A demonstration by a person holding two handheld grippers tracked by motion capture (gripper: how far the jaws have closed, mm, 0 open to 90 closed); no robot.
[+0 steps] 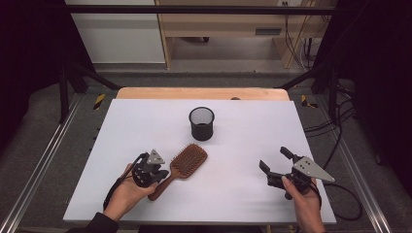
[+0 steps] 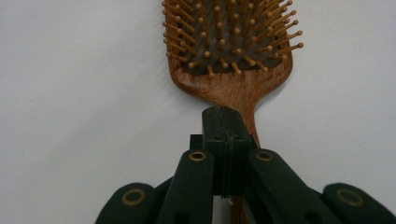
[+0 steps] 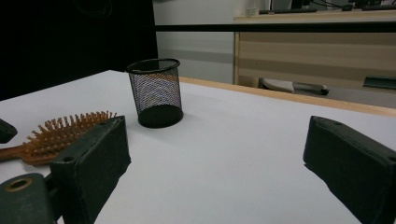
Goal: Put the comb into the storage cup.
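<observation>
Wooden hairbrush [image 1: 180, 168] clamped at the handle, bristles up, toward the near-left part of the desk [image 1: 145, 126].

Left gripper [image 2: 224, 140] closed tight on the narrow handle just below the paddle head; right gripper [image 1: 277, 167] spread wide and empty near the near-right edge. Mesh cup [image 1: 201, 123] upright at the desk's middle, toward the far edge, well apart from the brush. Probably light and rigid, smooth varnished wood likely to slip or pivot under the head's weight; best gripped close to the neck, as here, never on the pins.
</observation>
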